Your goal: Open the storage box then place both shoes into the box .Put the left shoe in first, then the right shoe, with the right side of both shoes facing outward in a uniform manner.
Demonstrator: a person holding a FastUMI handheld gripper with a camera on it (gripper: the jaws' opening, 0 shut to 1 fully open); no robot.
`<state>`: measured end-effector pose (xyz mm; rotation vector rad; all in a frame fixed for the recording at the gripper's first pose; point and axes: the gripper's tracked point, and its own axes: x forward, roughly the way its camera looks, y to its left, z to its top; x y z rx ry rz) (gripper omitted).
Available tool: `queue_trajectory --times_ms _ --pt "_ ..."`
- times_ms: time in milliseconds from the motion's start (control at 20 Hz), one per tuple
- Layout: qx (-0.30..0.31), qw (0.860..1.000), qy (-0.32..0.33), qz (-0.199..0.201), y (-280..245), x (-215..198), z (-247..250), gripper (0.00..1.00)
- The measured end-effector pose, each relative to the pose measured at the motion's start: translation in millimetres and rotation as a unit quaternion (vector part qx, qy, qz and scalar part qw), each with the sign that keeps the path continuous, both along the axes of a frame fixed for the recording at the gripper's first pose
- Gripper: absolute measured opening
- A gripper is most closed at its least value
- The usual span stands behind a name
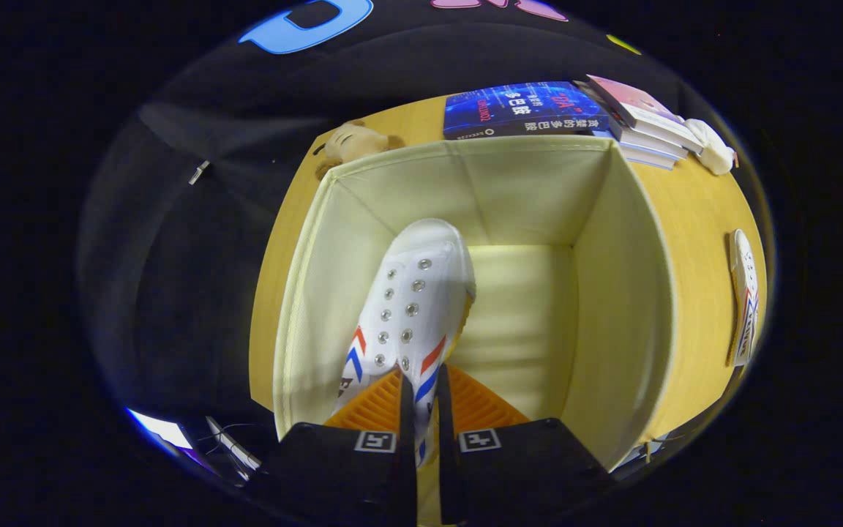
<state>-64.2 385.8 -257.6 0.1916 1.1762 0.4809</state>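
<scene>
A cream fabric storage box (615, 293) stands open on the wooden table, its inside in full sight. My gripper (423, 395) is shut on the heel side wall of a white shoe (410, 307) with red and blue stripes and metal eyelets. The shoe hangs inside the box along its left wall, toe pointing to the far wall. The box floor to the right of the shoe is bare. The second white shoe (745, 293) lies on the table outside the box, beyond its right wall.
Past the box's far wall lie a blue book (524, 110) and a stack of books (648, 124), with a white object (714, 146) beside them. A small plush toy (352, 143) sits at the far left corner of the table (692, 241).
</scene>
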Motion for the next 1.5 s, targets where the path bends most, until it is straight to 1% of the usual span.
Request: queue_trajectory --times_ms 100,250,300,400,550,700,850,950,1150,1400,1500 --pt "0.012 1.0 -0.011 0.011 9.8 3.0 5.3 0.35" --pt "0.03 0.998 -0.041 0.033 7.8 4.9 27.6 0.6" --pt "0.032 0.997 -0.059 0.043 -1.0 4.8 38.7 0.88" --pt "0.026 0.993 -0.097 0.056 -25.8 7.0 58.3 0.96" --pt "0.021 0.986 -0.158 0.056 -77.8 12.0 91.6 0.99" --pt "-0.004 0.978 -0.204 0.035 -146.3 22.3 109.5 0.99" --pt "-0.047 0.972 -0.231 0.009 -220.0 32.5 111.9 0.99" --pt "-0.063 0.97 -0.233 -0.015 -264.5 34.4 107.1 0.99" --pt "-0.084 0.972 -0.209 -0.06 -343.5 35.9 81.6 0.99" --pt "-0.125 0.971 -0.182 -0.094 -433.9 50.3 39.2 0.99" --pt "-0.143 0.97 -0.173 -0.095 -464.3 58.5 21.4 0.99"
